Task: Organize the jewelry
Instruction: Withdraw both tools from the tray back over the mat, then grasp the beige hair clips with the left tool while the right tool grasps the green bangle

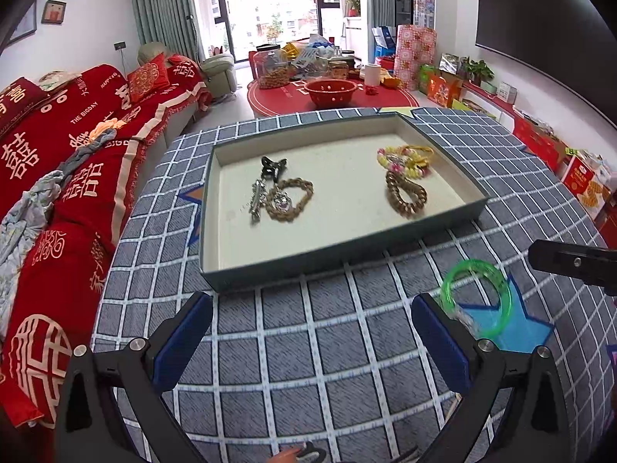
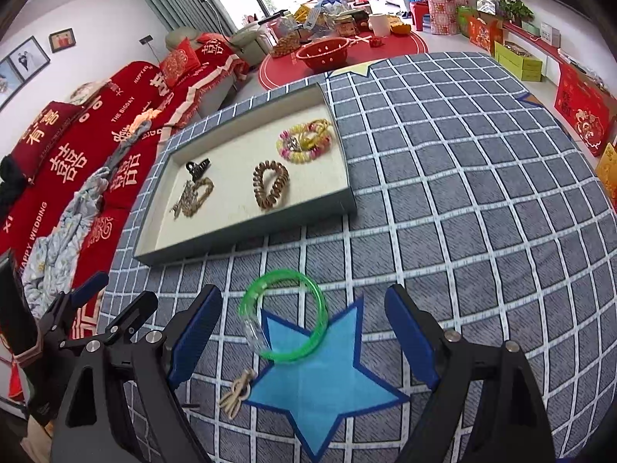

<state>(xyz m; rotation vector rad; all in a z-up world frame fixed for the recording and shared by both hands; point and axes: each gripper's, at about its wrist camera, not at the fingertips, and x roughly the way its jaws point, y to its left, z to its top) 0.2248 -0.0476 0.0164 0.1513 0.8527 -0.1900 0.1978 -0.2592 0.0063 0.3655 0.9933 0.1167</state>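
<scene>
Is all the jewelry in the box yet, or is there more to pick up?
Mostly done. The tray already holds a black claw clip, a gold chain, a brown coil band and a yellow-pink bracelet bunch. Nothing is in hand: the right gripper is open around the green bangle on the tablecloth, and the left gripper is open too. Left: the bangle and a small beige piece beside it.

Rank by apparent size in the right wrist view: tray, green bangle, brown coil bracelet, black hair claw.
1. Tray
2. Green bangle, though it lies nearest the camera, which inflates it
3. Brown coil bracelet
4. Black hair claw
</scene>
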